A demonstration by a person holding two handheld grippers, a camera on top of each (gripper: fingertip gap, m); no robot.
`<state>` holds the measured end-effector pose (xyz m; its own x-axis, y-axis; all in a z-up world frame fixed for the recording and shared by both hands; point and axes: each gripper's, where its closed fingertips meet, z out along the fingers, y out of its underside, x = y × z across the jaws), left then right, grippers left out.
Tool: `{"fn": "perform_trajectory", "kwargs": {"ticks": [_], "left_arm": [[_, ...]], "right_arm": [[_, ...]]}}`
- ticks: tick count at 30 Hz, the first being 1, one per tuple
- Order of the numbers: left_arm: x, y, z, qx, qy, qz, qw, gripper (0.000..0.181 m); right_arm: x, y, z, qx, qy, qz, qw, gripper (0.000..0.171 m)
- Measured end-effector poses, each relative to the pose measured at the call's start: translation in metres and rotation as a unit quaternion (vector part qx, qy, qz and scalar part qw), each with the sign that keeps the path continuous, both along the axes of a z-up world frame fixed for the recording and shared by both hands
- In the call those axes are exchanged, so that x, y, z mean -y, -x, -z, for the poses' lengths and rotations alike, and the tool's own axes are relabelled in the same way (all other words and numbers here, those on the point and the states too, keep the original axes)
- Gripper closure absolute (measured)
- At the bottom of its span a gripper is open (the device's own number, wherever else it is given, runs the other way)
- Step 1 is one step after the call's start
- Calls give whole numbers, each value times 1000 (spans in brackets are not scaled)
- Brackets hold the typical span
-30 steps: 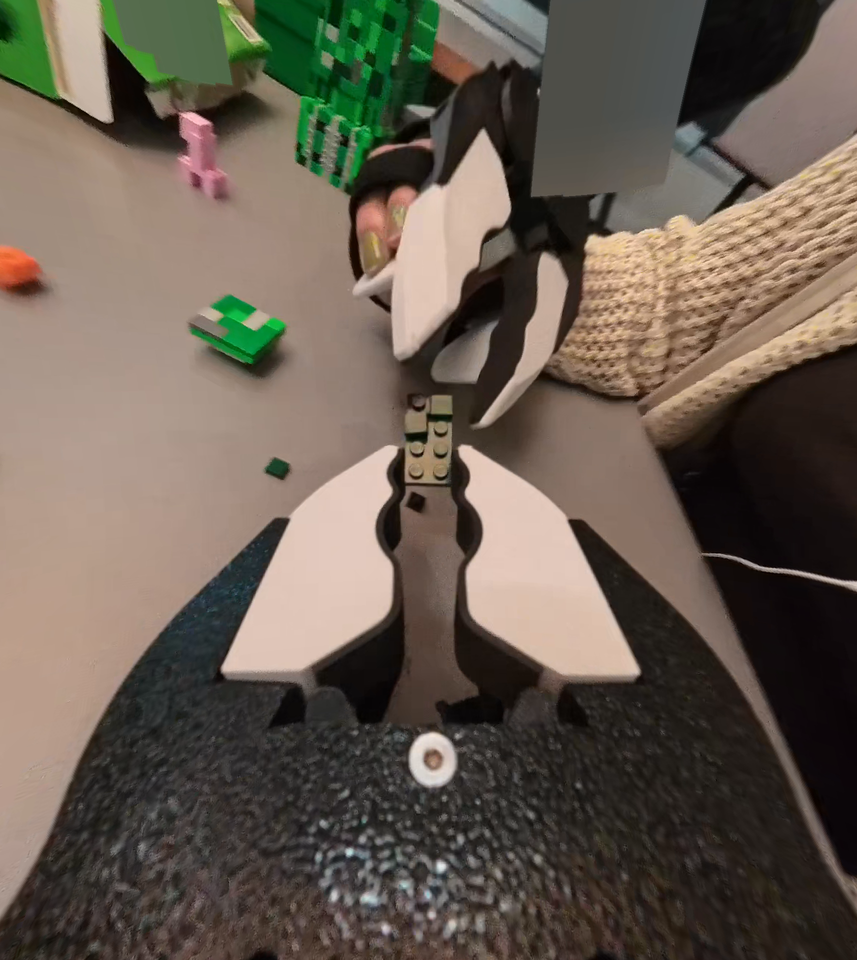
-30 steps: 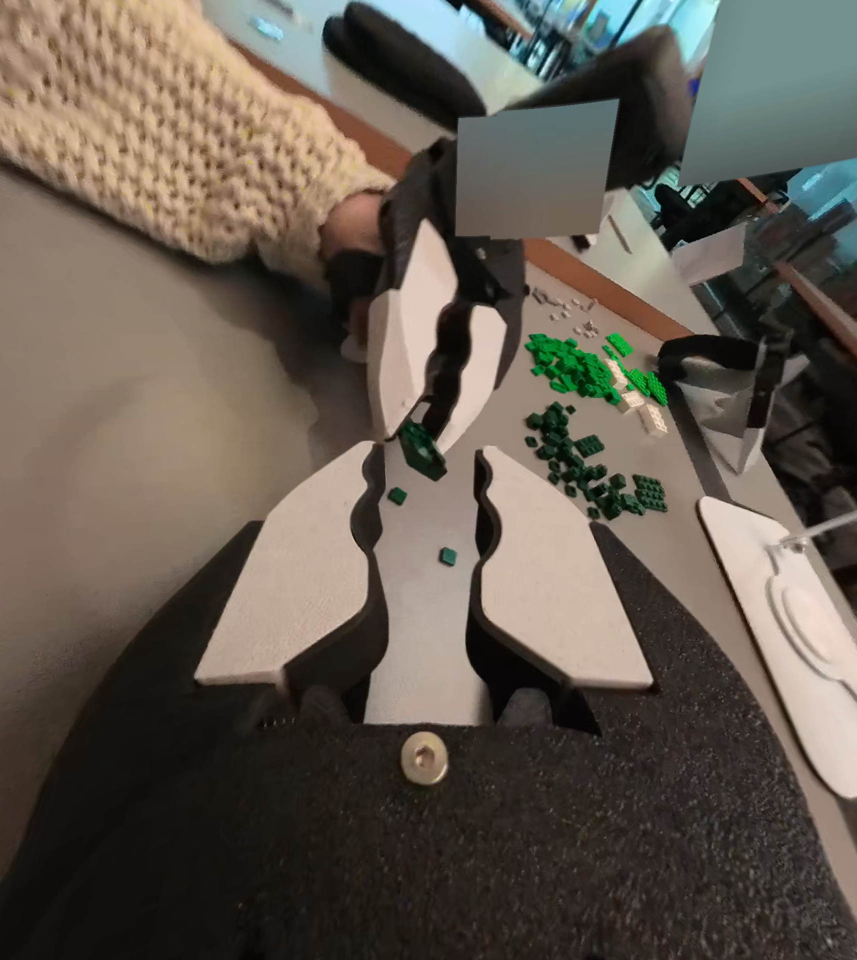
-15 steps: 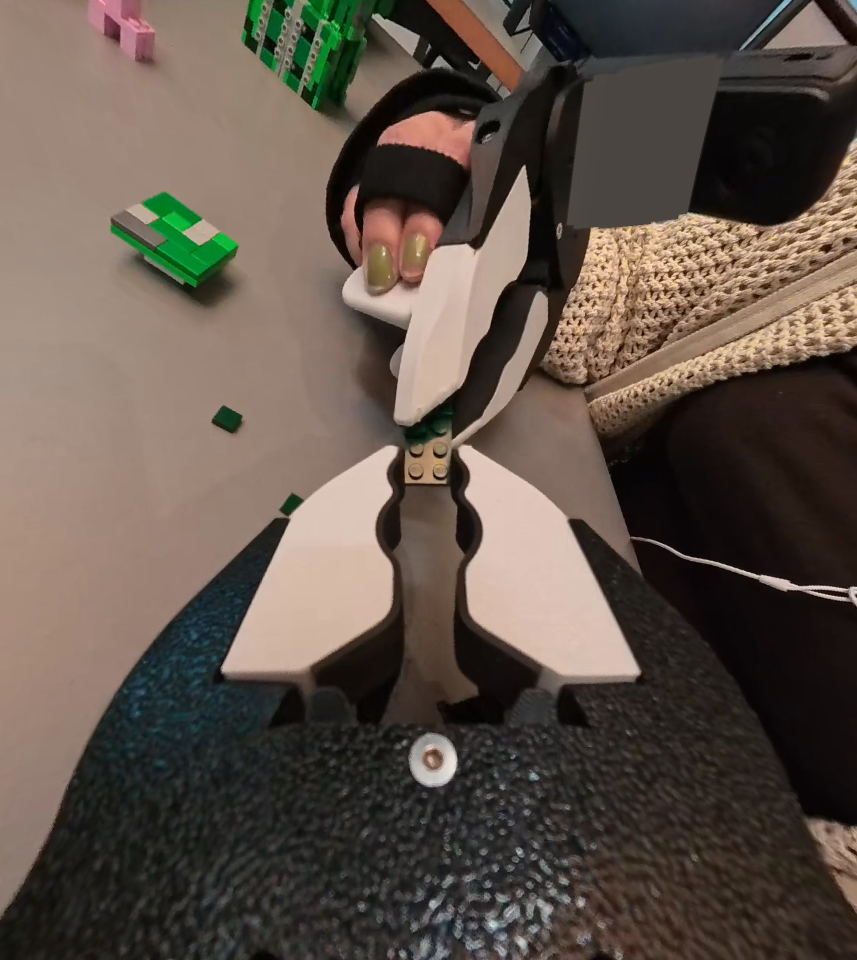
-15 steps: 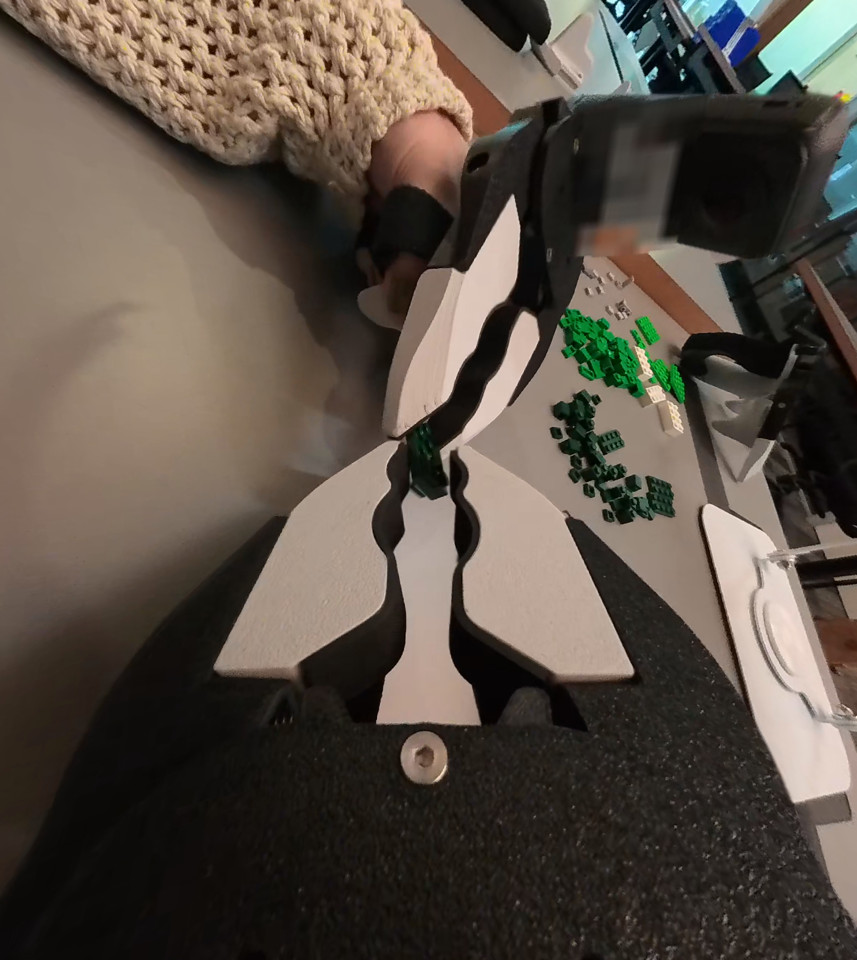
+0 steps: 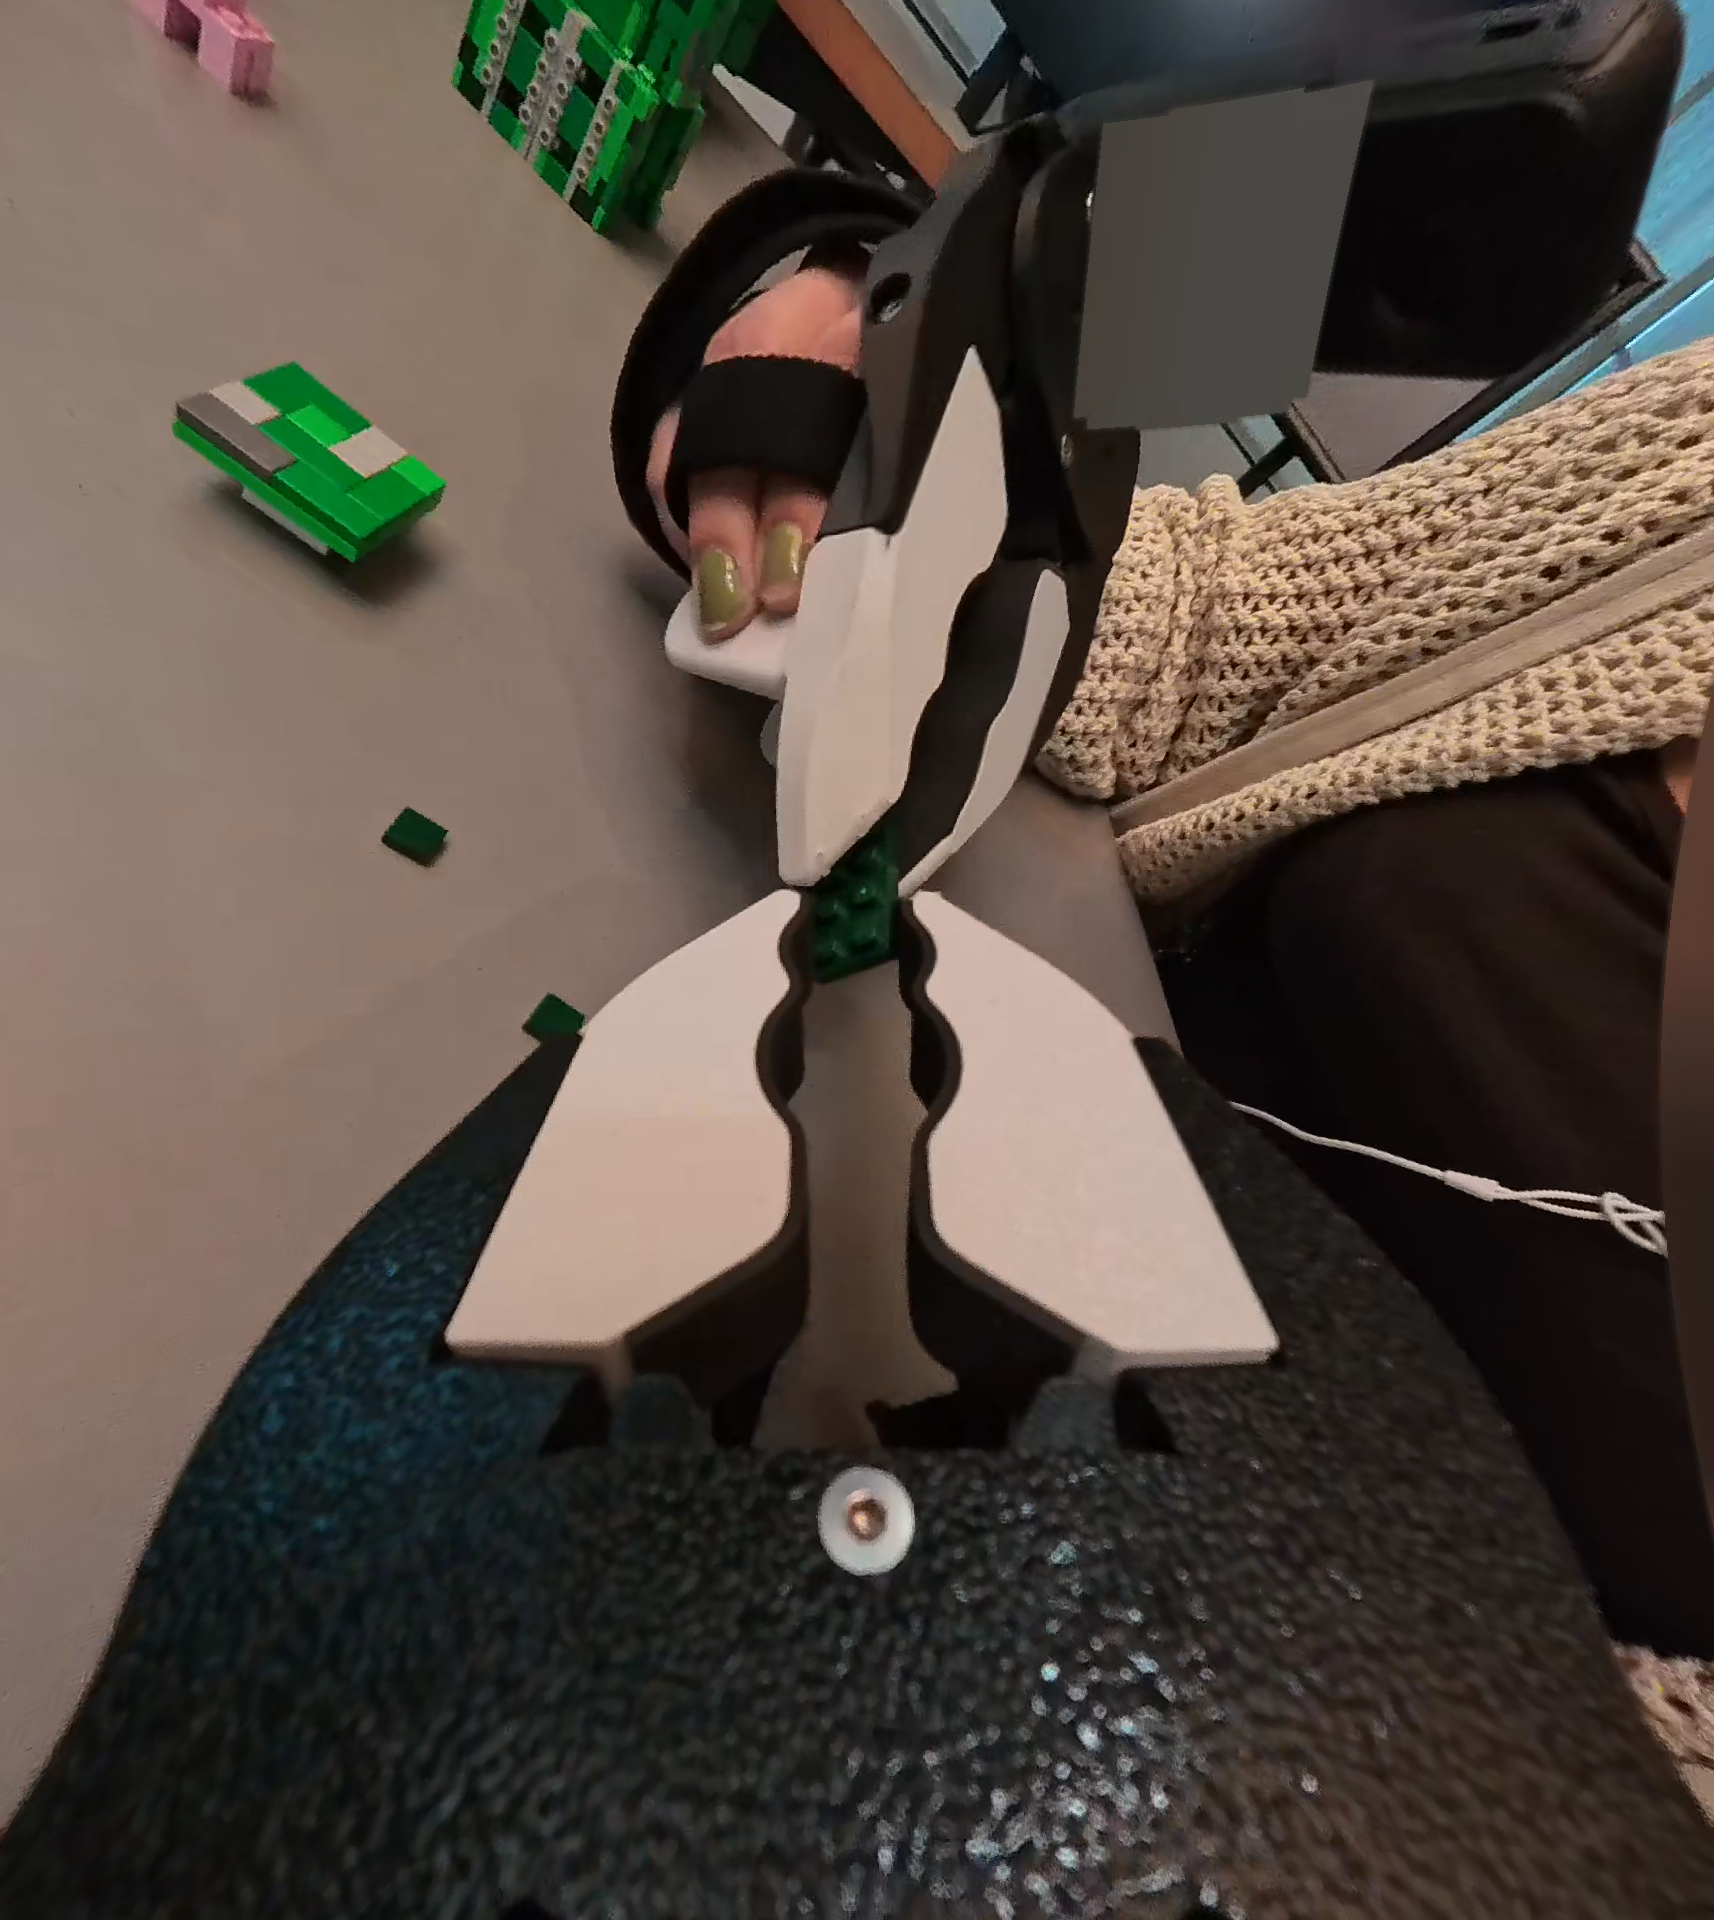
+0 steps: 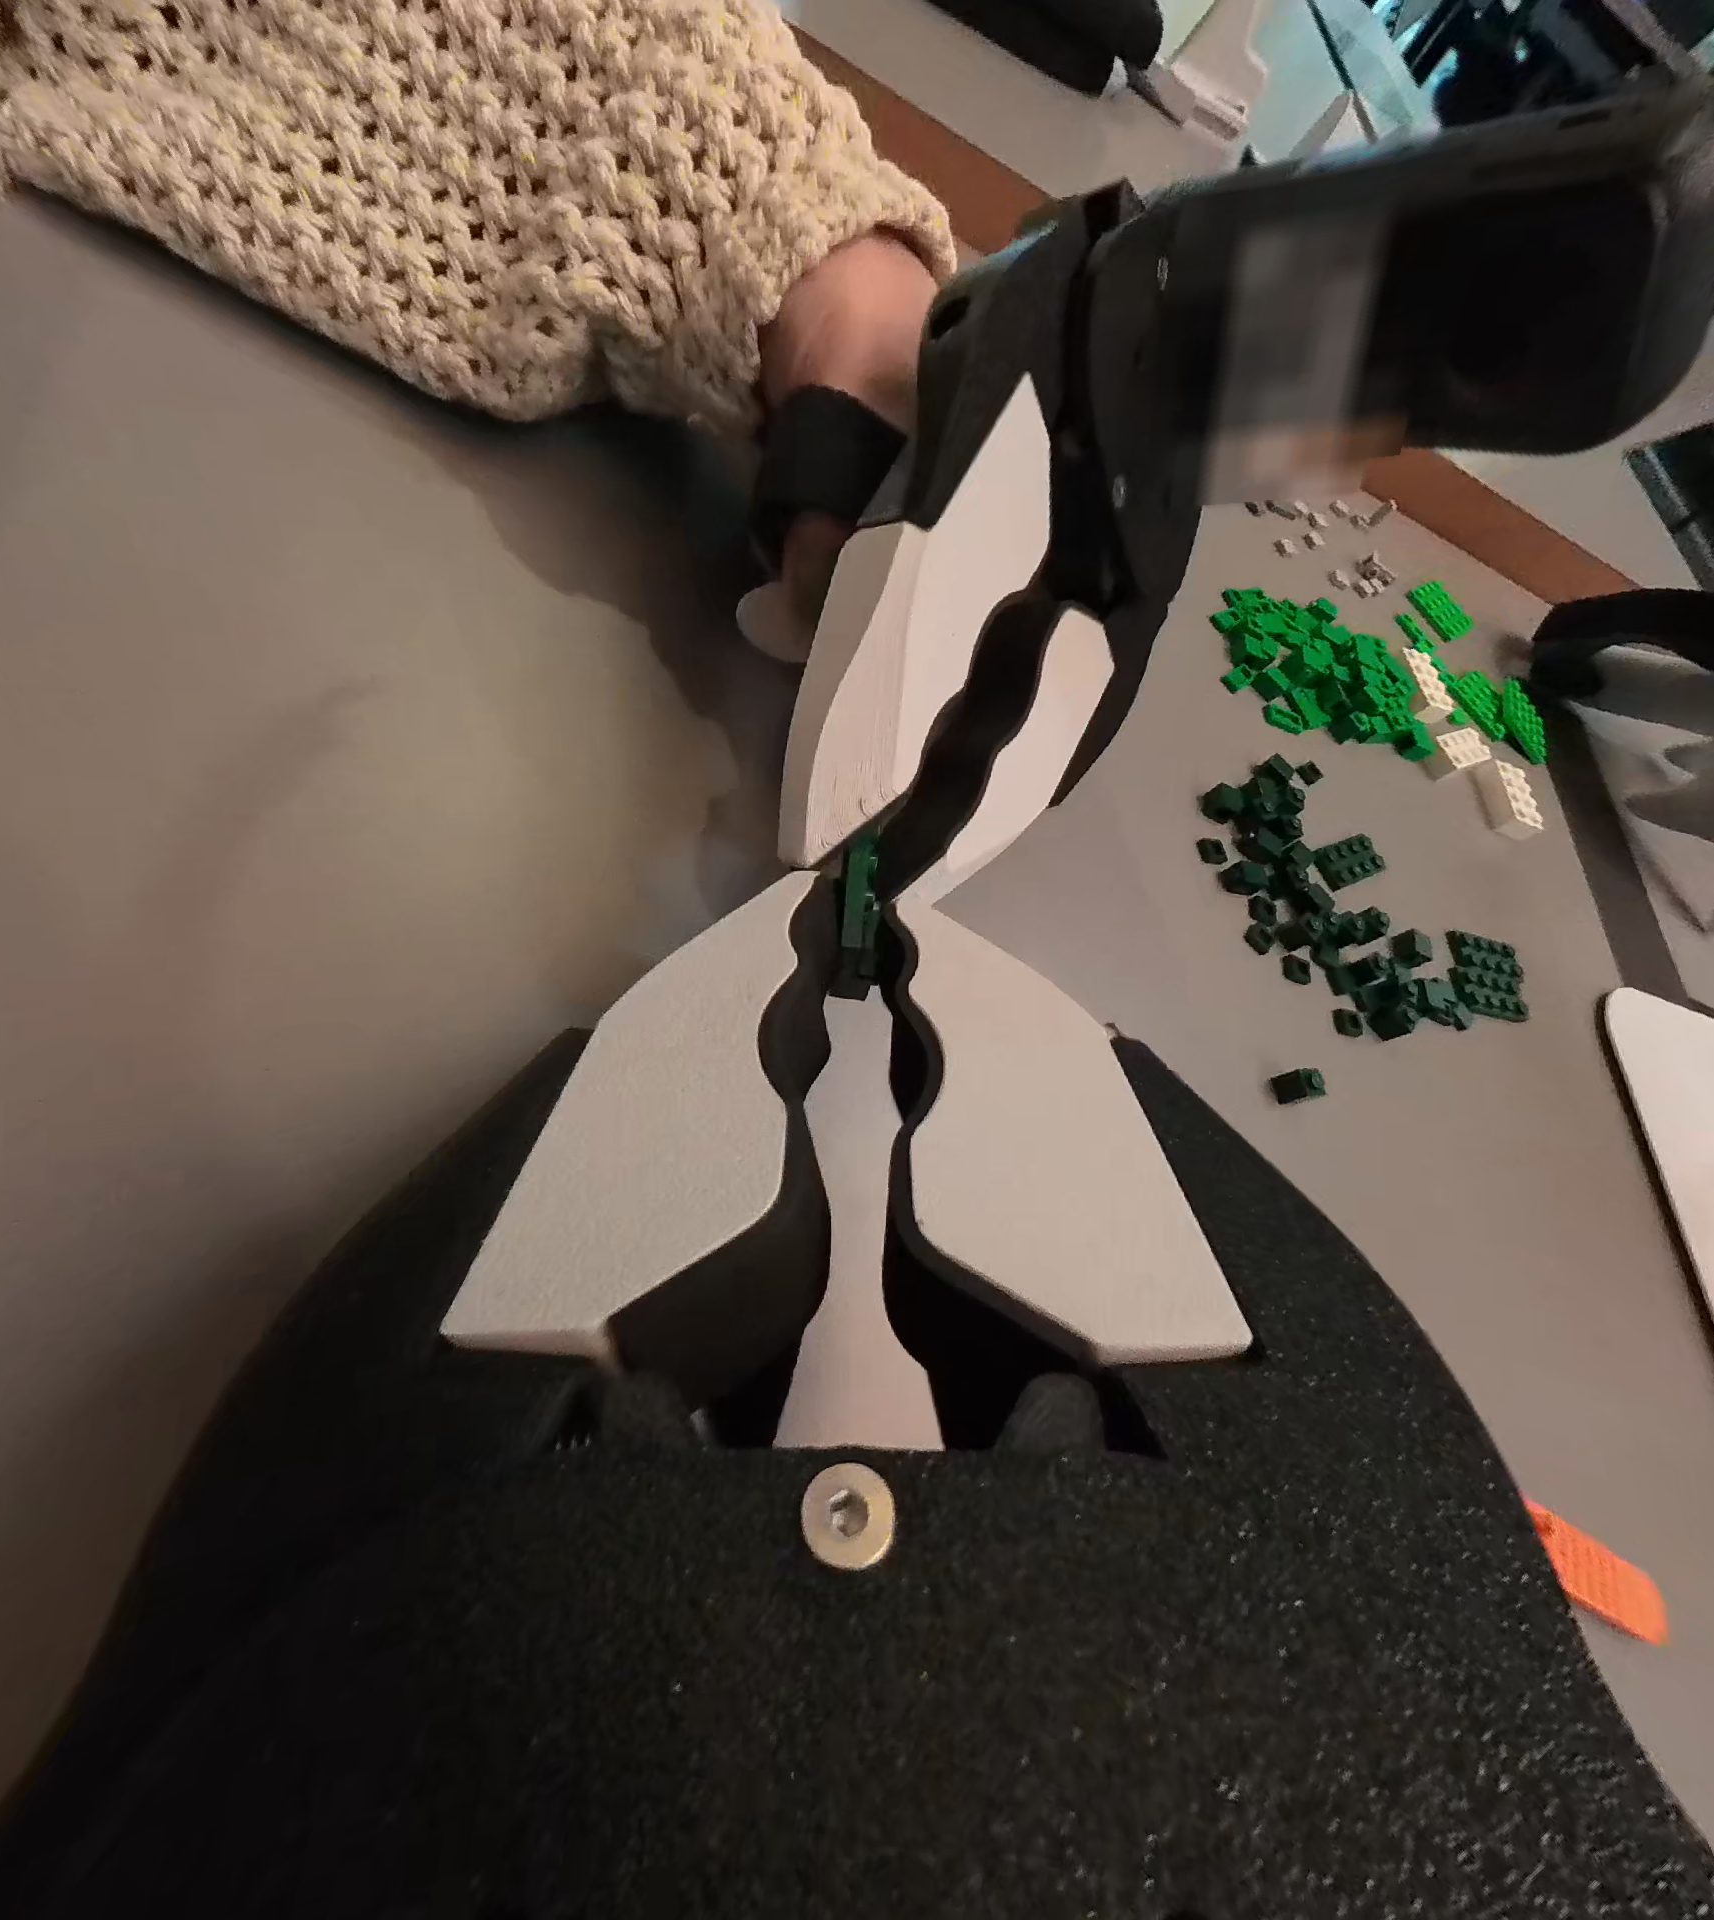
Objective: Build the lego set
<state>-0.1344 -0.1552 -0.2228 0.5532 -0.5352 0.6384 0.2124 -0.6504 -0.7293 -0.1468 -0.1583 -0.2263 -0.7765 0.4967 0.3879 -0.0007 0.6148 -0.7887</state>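
Standing at frame centre in both wrist views, the dark green lego plate [image 5: 855, 914] is pinched at once by the left gripper [image 5: 851, 940] from below and the right gripper [image 5: 858, 868] from above, both closed on it tip to tip. Its long axis runs along the line joining the two tips, so neither is nearer. Loose dark green bricks [image 6: 1352, 914] lie at right, a green block [image 5: 307, 457] at upper left.

The left gripper [image 5: 851, 935] is pinching a dark green plate [image 5: 853, 925] at its tips, and the right gripper [image 5: 858, 862] is meeting it tip to tip, seemingly clamping the same piece. Two small dark tiles [image 5: 414, 834] are lying loose on the grey table [image 5: 157, 935].
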Motion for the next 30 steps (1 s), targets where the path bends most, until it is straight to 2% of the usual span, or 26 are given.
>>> {"fn": "perform_trajectory", "kwargs": {"ticks": [5, 8, 11, 20, 30], "left_arm": [[-1, 3, -1, -7, -10, -11, 1000, 167], [-2, 5, -3, -1, -12, -16, 1000, 167], [-2, 5, -2, -6, -15, -15, 1000, 167], [-2, 4, -4, -33, -39, -12, 999, 167], [0, -1, -1, -90, -67, 1, 994, 168]], "right_arm": [[0, 4, -3, -18, 19, 14, 1000, 164], [-6, 9, -6, -23, 29, 36, 999, 154], [-9, 8, -6, -26, 27, 37, 999, 152], [-8, 3, -6, -45, -4, 20, 999, 162], [-6, -1, -4, -34, -14, -3, 999, 163]]}}
